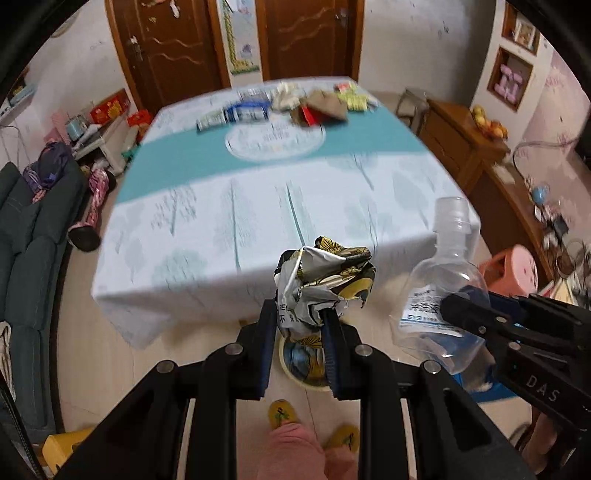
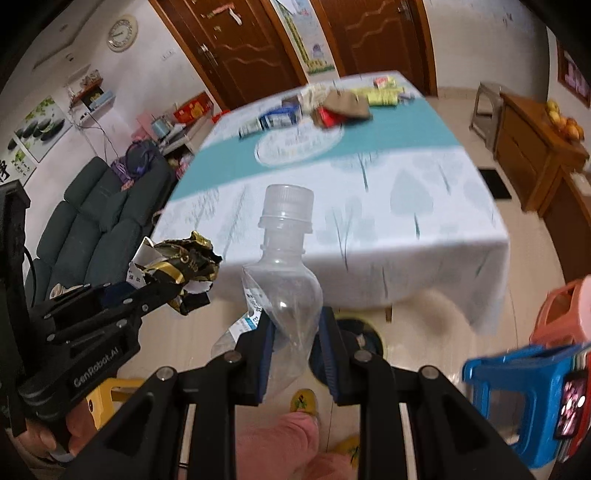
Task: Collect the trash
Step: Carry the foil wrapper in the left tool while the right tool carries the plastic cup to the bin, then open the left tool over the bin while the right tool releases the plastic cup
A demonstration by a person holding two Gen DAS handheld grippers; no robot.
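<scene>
The left gripper (image 1: 301,314) pinches a crumpled foil wrapper (image 1: 325,280), gold and black with a silver inside that carries printed characters too creased to read; the right gripper (image 2: 295,325) squeezes a clear, capped plastic bottle (image 2: 282,266) at its dented middle, cap up, its white-and-blue label too small to read. Both pieces of trash hang in the air in front of the table (image 1: 258,206), over the floor. "GenRobot.AI" stands on the side of the left tool in the right wrist view; "DAS" shows on the right tool in the left wrist view. A pale cloth with a teal band and tree prints covers the table, and blurred packets (image 1: 295,103) lie at its far edge. Two brown doors (image 2: 236,44), a wall clock (image 2: 122,33), a dark green sofa (image 2: 92,221), a wooden sideboard with fruit (image 2: 565,125) and a blue stool (image 2: 517,387) ring the room; yellow slippers (image 1: 282,413) stand on the pale floor below
</scene>
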